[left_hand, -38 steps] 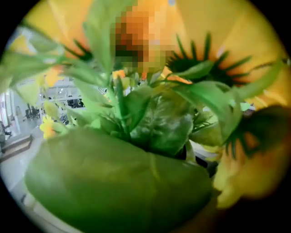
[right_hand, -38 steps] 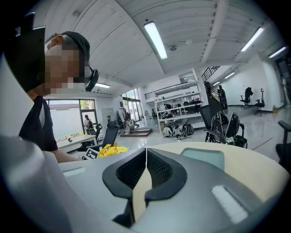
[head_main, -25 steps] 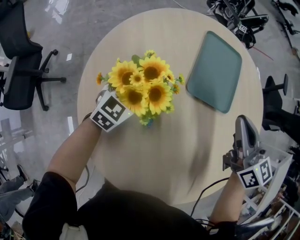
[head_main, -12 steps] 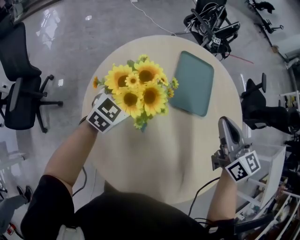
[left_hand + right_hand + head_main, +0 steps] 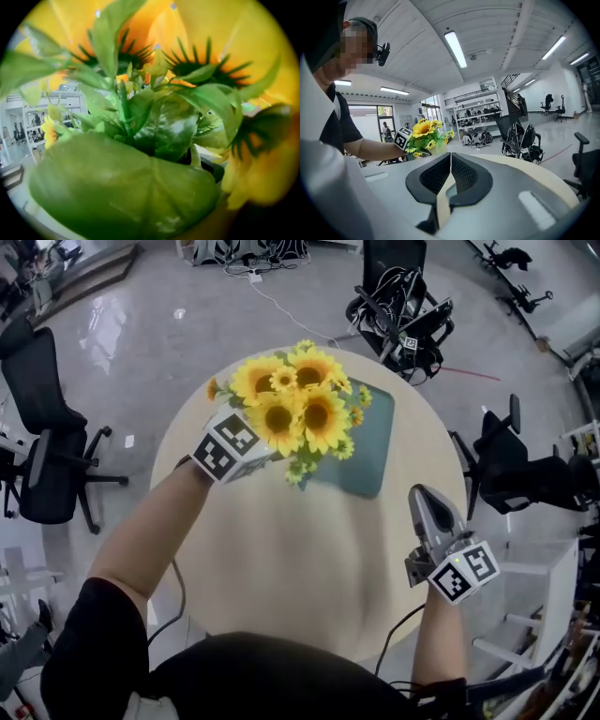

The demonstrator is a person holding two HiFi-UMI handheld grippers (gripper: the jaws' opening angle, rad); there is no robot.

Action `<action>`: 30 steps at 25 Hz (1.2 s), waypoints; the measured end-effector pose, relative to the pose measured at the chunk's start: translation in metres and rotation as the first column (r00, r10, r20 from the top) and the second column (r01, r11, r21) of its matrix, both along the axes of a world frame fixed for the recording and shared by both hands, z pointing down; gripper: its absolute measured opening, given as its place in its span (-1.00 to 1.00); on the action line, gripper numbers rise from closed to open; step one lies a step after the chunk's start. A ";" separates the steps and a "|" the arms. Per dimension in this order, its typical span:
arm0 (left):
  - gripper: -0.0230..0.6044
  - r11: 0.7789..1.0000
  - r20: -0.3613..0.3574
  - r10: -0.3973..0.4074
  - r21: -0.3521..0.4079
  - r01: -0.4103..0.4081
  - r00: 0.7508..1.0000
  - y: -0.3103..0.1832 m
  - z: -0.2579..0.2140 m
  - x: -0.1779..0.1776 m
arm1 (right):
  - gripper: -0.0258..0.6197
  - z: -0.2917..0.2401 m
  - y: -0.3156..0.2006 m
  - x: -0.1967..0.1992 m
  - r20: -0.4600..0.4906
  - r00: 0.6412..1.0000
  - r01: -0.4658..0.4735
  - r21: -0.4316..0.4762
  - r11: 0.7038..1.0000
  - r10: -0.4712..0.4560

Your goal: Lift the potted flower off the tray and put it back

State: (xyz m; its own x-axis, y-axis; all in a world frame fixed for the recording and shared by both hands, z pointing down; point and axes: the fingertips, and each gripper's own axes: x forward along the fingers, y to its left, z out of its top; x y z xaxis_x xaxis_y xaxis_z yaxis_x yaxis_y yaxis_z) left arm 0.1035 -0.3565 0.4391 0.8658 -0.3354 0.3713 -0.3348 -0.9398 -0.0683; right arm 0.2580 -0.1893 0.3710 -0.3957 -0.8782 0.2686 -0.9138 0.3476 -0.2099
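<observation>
Our left arm stretches forward, left gripper [image 5: 251, 442] clamped on the potted flower [image 5: 296, 407]. Our right gripper [image 5: 426, 506] points forward, jaws closed and empty.

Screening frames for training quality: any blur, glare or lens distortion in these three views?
Head view: mostly sharp, evenly lit; glare patches on the glossy floor, edges bowed. Left gripper view: leaves of the potted flower fill the lens, close and out of focus, jaws hidden. Right gripper view: strong fisheye, ceiling lights bright; right gripper sharp.

A round, pale wooden counter [image 5: 281, 559] stands on a glossy grey floor [image 5: 141, 343]. One black office chair [image 5: 42, 460] sits left, another chair [image 5: 516, 474] right. White shelving [image 5: 476, 112] stands beyond, under a ceiling strip light [image 5: 457, 49].
</observation>
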 end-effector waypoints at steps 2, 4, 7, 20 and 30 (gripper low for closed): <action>0.78 1.000 0.006 0.008 0.001 -0.008 1.000 -0.011 -0.003 0.022 | -0.85 0.004 -0.005 0.014 0.004 1.000 0.000 0.004 1.000 0.000; 0.78 1.000 0.016 0.021 0.009 -0.021 1.000 -0.026 -0.006 0.045 | -0.85 0.009 -0.011 0.026 0.010 1.000 -0.002 0.006 1.000 0.002; 0.78 0.999 0.018 0.053 0.002 -0.053 0.998 -0.048 -0.002 0.083 | -0.85 0.017 -0.021 0.051 0.015 1.000 -0.022 0.009 1.000 0.022; 0.78 0.979 0.031 0.197 -0.057 -0.195 0.980 -0.104 0.085 0.216 | -0.85 0.075 -0.058 0.146 0.038 0.990 -0.136 0.007 0.991 0.136; 0.78 0.953 0.111 0.299 -0.095 -0.289 0.948 -0.104 0.157 0.270 | -0.85 0.131 -0.068 0.186 0.043 0.983 -0.178 -0.026 0.984 0.179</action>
